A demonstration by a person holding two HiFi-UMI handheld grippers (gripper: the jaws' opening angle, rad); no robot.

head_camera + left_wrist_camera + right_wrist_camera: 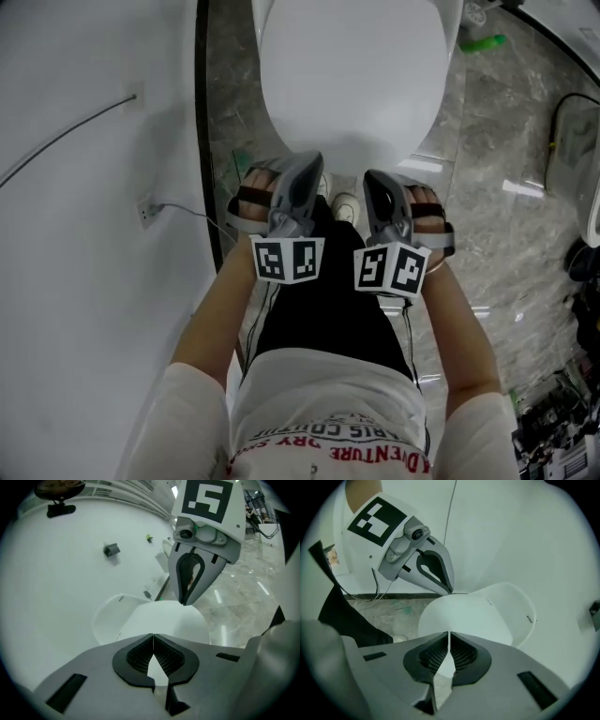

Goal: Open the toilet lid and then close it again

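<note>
The white toilet lid [352, 75] lies down flat on the bowl, seen from above in the head view. My left gripper [307, 162] and right gripper [376, 178] hang side by side just in front of the bowl's near edge, above the person's legs, touching nothing. Both are shut with nothing between the jaws. In the left gripper view the lid [161, 620] lies beyond my closed left gripper [153, 635], with the right gripper [186, 602] above it. The right gripper view shows the lid [464, 616] past the closed right gripper [449, 633], and the left gripper [451, 591] further off.
A white wall [84, 234] with a socket [145, 212] and a thin cable runs along the left, edged by a black strip. Grey marble floor [506, 141] spreads to the right, with a green item [483, 42] near the toilet's base. A white shoe [345, 204] stands below the bowl.
</note>
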